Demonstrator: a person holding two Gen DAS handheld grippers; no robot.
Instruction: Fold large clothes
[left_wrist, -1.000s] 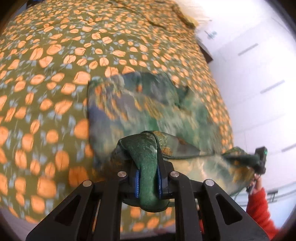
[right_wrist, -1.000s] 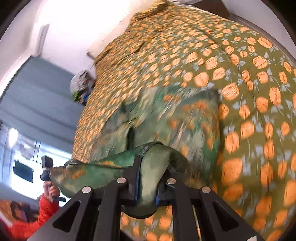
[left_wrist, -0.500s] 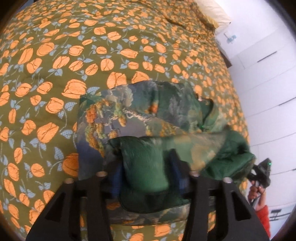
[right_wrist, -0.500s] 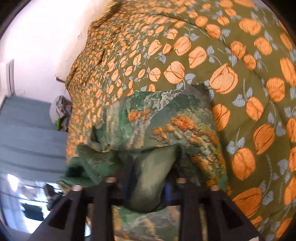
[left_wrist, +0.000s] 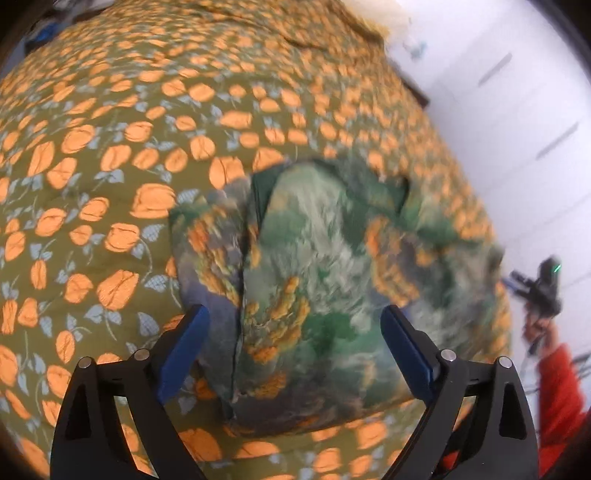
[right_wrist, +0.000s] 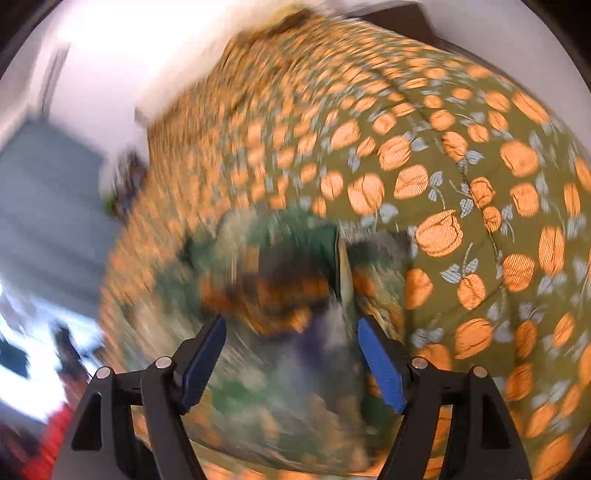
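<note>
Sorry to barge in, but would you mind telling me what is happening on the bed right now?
A person holding a claw in each hand is folding a green printed garment on a bedspread patterned with orange flowers. At this moment the left claw and the right claw are both open, with nothing between their fingers. The garment lies in a compact folded bundle on the bedspread, just ahead of both claws. The right wrist view is heavily blurred, so finer detail of the folds is hard to judge.

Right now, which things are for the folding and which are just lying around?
For the folding:
green printed garment
left claw, open
right claw, open

Just there:
orange-flowered bedspread
white wardrobe doors
grey curtain
</note>
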